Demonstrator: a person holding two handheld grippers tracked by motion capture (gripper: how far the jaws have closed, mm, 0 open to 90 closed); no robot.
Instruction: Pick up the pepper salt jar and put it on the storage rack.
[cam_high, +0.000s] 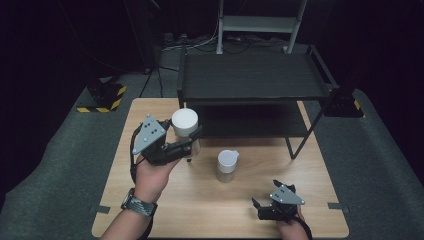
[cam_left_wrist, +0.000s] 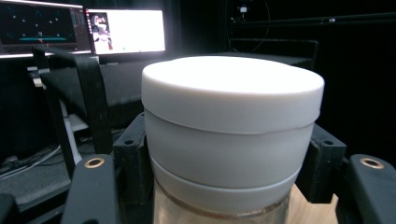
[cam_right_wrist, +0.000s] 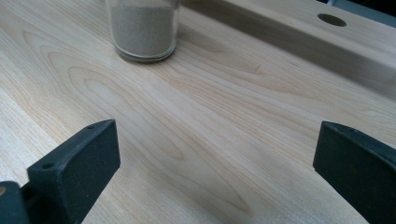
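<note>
Jar one (cam_high: 185, 125), white-lidded, is sitting clamped in our left gripper (cam_high: 189, 142), jaws closing just under its lid, apparently lifted clear of the table (cam_high: 150, 210) in front of the black shelf (cam_high: 250, 75). We are probably mid-carry; next we need a level placement. Our right gripper (cam_high: 262, 206) is resting low, jaws spread wide and empty, facing the second jar (cam_high: 227, 166).

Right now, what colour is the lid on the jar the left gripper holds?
White; the lid shows best in the left gripper view.
</note>
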